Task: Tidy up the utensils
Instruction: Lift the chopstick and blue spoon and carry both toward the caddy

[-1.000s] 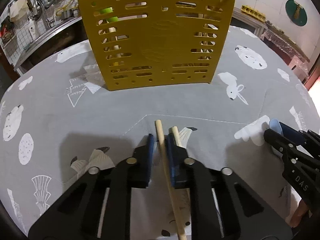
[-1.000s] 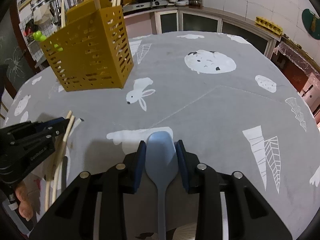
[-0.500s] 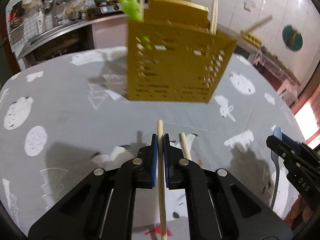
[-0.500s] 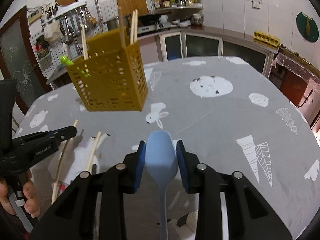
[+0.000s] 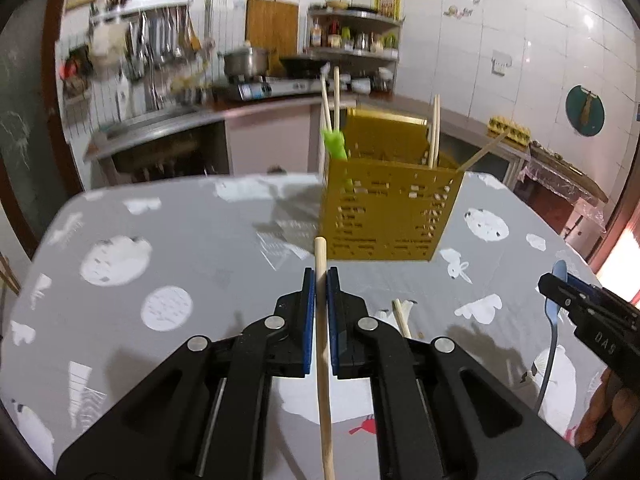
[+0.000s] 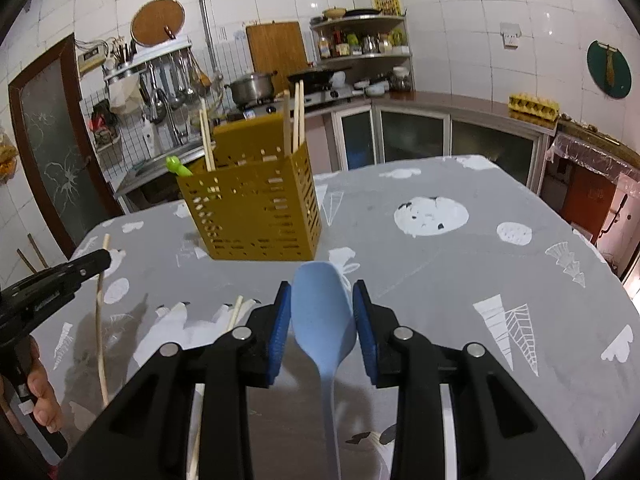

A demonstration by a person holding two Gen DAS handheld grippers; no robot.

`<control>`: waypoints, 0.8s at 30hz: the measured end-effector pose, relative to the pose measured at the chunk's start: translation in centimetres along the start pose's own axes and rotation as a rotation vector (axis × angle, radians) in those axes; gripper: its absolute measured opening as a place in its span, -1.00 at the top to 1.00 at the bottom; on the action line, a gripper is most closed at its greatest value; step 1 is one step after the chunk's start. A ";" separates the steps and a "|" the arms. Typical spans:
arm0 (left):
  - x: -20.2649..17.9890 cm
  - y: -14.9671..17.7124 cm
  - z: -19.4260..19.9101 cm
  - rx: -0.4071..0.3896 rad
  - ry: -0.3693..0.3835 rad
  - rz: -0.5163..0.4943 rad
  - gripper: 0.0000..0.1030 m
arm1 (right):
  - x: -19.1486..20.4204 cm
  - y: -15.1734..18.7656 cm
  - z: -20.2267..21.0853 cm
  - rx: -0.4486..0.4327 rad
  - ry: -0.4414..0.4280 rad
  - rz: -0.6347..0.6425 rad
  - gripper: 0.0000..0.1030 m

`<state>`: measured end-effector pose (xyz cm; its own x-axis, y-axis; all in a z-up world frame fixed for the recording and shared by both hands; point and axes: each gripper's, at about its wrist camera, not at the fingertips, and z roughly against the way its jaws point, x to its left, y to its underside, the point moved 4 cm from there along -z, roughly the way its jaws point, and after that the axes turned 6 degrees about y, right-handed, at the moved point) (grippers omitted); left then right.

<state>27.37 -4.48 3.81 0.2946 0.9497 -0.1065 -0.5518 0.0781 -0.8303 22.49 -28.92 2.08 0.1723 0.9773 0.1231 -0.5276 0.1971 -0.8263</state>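
left gripper clamps chopstick | right gripper grips spoon

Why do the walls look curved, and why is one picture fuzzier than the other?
Both wrist views use fisheye lenses, so tiled walls bow and corners go black. The left wrist view is smeared, probably by motion: the yellow utensil basket and hanging tools blur, while the left gripper and its chopstick stay sharp. The right wrist view is crisp: basket, blue spoon, and soft shadows on the tablecloth.
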 end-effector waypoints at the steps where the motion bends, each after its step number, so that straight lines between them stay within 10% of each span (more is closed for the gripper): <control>1: -0.1 0.0 0.3 -0.015 -0.009 -0.007 0.91 | 0.0 0.0 0.4 -0.015 0.001 -0.002 0.38; 24: -0.6 -2.5 4.0 -0.205 0.007 -0.036 0.91 | 0.7 -2.2 4.5 -0.207 -0.011 -0.008 0.45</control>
<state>25.41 -4.05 8.13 0.3167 0.9453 -0.0780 -0.3705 0.0476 -0.9276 20.00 -28.35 6.42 0.1659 0.9768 0.1356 -0.3439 0.1861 -0.9204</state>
